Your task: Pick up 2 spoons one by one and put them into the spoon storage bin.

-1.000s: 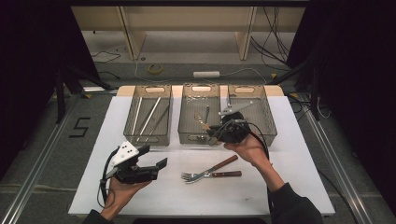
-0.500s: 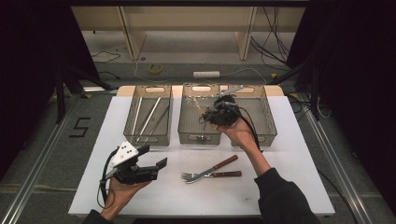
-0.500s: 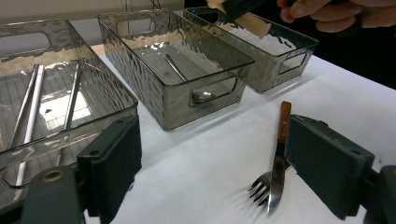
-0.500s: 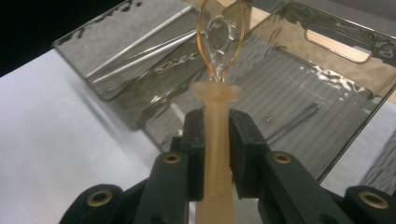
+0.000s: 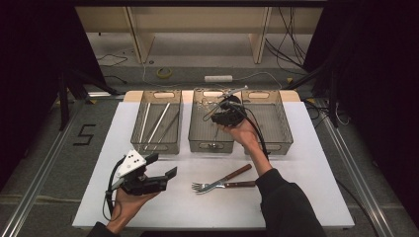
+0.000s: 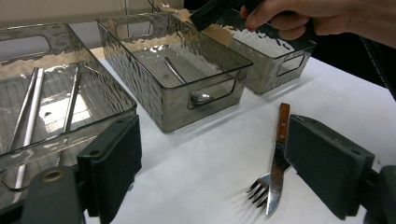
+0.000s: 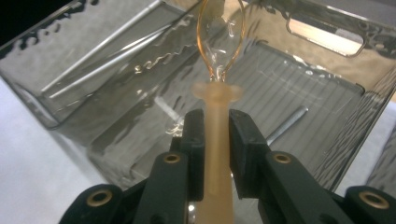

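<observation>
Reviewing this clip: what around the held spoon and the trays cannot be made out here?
- Spoon handle end: right gripper view, hidden behind the right gripper jaws.
- Spoon in the high view: too small, mostly covered by the hand.
- Right tray contents: left gripper view, blocked by the hand and the ribbed wall.
- Fork handle: left gripper view, hidden under the knife.

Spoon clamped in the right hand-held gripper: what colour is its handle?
Pale wooden tan handle below a shiny metal bowl; clearest in the right gripper view.

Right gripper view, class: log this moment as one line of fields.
right gripper: shut on spoon | position: above middle bin | left gripper: open, empty | on table: fork, knife
</observation>
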